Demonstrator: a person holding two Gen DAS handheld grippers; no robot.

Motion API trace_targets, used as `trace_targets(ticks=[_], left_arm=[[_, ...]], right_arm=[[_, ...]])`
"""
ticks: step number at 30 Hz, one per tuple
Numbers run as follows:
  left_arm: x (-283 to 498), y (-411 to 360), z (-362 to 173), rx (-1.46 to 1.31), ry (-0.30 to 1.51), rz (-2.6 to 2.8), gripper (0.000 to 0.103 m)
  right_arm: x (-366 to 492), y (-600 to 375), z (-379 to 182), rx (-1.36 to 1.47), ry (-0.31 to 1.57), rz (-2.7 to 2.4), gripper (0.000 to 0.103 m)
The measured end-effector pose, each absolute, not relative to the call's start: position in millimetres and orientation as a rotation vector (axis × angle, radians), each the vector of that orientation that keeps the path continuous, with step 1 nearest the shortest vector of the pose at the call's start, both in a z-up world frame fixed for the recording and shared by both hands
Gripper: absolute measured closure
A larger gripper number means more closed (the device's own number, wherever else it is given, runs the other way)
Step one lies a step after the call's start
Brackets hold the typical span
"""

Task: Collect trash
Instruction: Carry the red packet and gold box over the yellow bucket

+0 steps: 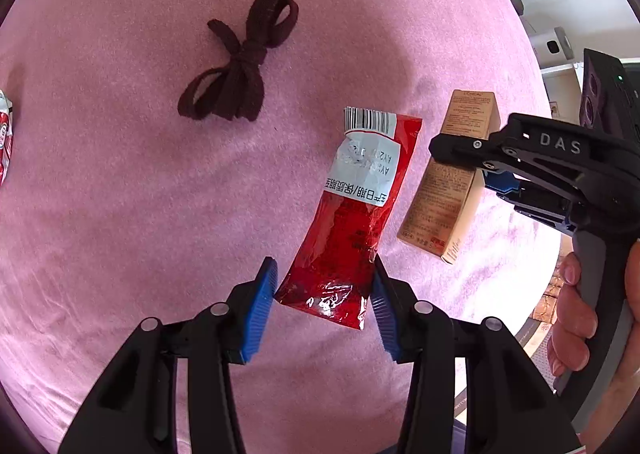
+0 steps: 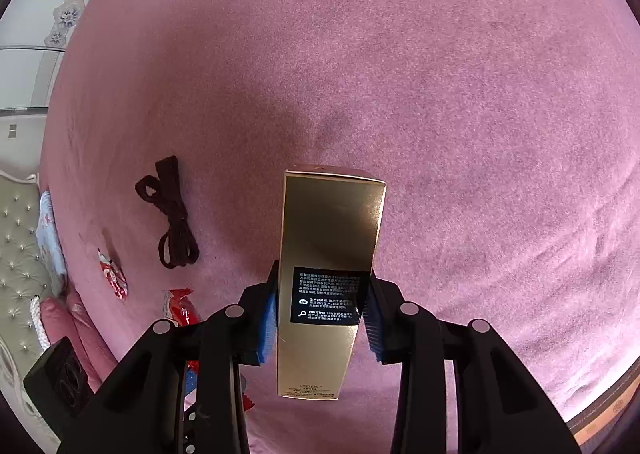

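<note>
The right gripper [image 2: 322, 314] is clamping the gold carton [image 2: 328, 278] at mid-length, its long axis running forward along the fingers above the pink blanket [image 2: 480, 114]. The left gripper [image 1: 326, 294] is standing part-open around the red sachet [image 1: 352, 222], barcode end pointing away; actual grip cannot be told. A dark knotted cord [image 1: 240, 62] is lying farther toward the blanket's middle, and a red-and-white wrapper [image 1: 5, 142] at its left edge.

Illumination: bright daylight; left wrist view brighter than right wrist view.
Glare: specular highlights on the red sachet [image 1: 352, 214]; overexposed pink bedspread [image 1: 120, 194] near its right edge.
Shadows: soft dark patch above the gold carton [image 2: 332, 254].
Distortion: strong fisheye curvature, black vignette corners.
Focus: generally sharp.
</note>
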State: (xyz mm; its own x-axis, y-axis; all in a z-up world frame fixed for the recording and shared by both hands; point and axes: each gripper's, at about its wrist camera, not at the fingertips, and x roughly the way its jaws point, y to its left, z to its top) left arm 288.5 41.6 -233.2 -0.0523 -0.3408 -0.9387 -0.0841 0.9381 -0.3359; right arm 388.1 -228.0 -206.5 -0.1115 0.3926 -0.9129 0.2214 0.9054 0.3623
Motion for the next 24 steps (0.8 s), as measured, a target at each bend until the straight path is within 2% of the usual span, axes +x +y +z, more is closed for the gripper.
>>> trace_targets(ticks=[19,24], left_arm=[[161,-80,-196,-0.242,1.622,-0.419,0.057],[129,-141,-188,-0.199,1.639,-0.499,0.057]], right_arm=[[198,-396,-129,0.610,1.549,0.084,0.068],[148,-442,-121,0.664,1.519,0.008,0.067]])
